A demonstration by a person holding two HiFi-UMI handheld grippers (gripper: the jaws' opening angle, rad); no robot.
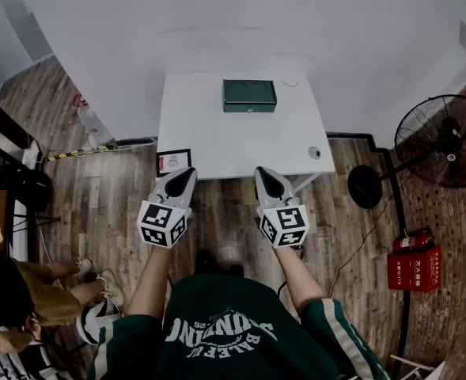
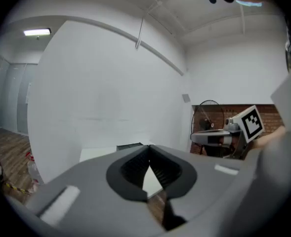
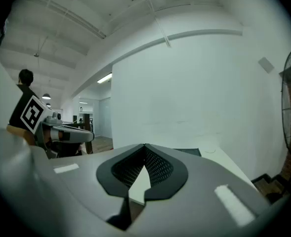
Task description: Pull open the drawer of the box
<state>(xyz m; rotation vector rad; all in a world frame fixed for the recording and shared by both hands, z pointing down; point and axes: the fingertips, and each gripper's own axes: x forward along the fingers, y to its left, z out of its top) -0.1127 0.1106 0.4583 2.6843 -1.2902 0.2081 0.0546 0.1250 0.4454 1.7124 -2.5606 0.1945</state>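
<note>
A dark green box [image 1: 249, 95] sits at the far side of the white table [image 1: 217, 141], its drawer front facing me and closed. Both grippers hover over the floor just short of the table's near edge, well away from the box. My left gripper [image 1: 188, 172] is shut with nothing between its tips, and so is my right gripper [image 1: 262, 172]. In the left gripper view the closed tips [image 2: 149, 146] point at the table, and the box [image 2: 129, 146] shows as a thin dark strip. In the right gripper view the box [image 3: 188, 152] lies beyond the closed tips [image 3: 145, 145].
A small round object [image 1: 315, 153] and a thin cable [image 1: 292, 82] lie on the table. A framed picture [image 1: 173, 162] stands on the floor at the table's left corner. A standing fan [image 1: 445, 141] and a red extinguisher box [image 1: 413, 266] are at the right. A person [image 1: 27, 299] sits at lower left.
</note>
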